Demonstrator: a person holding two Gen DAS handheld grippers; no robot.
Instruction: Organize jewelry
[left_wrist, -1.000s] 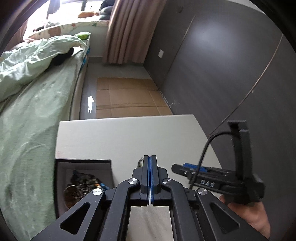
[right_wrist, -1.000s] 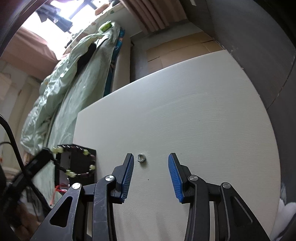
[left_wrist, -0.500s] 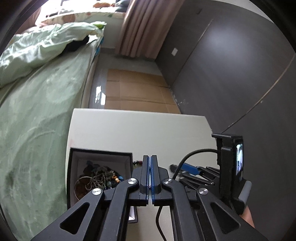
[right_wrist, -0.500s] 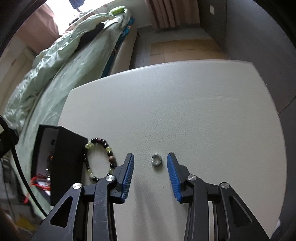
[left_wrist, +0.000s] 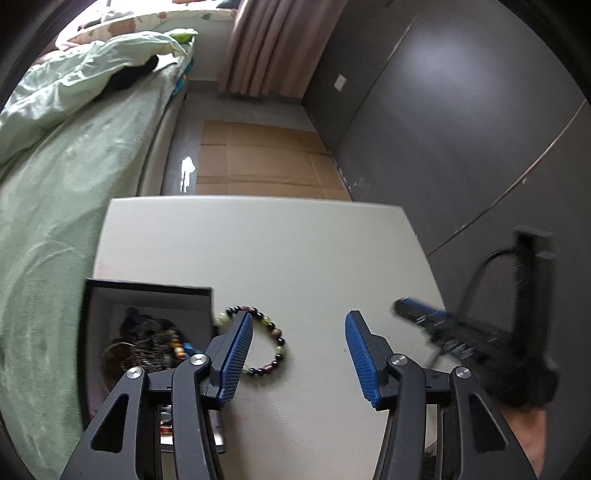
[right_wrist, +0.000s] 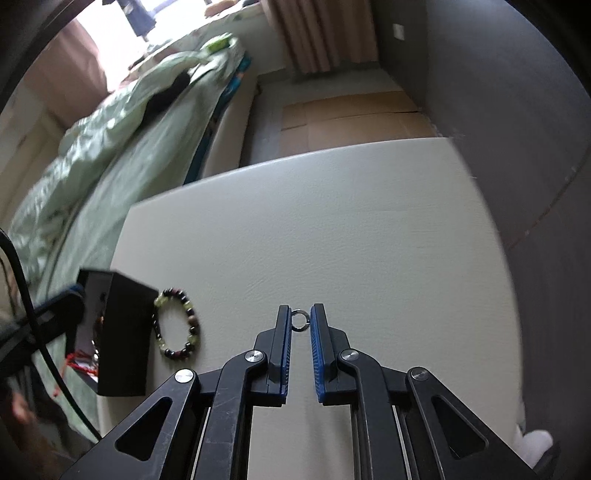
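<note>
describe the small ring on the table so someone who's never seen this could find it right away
Start at the pale table beside the green bed, then find the black jewelry box near its left edge with a beaded bracelet lying next to it. To the right of the bracelet, the right tool has just been closing around the ring. It is one plain silvery metal loop, far smaller than the bracelet and without beads.

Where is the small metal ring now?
In the right wrist view, the ring sits between the right hand-held gripper's fingertips, right of the bead bracelet.
</note>
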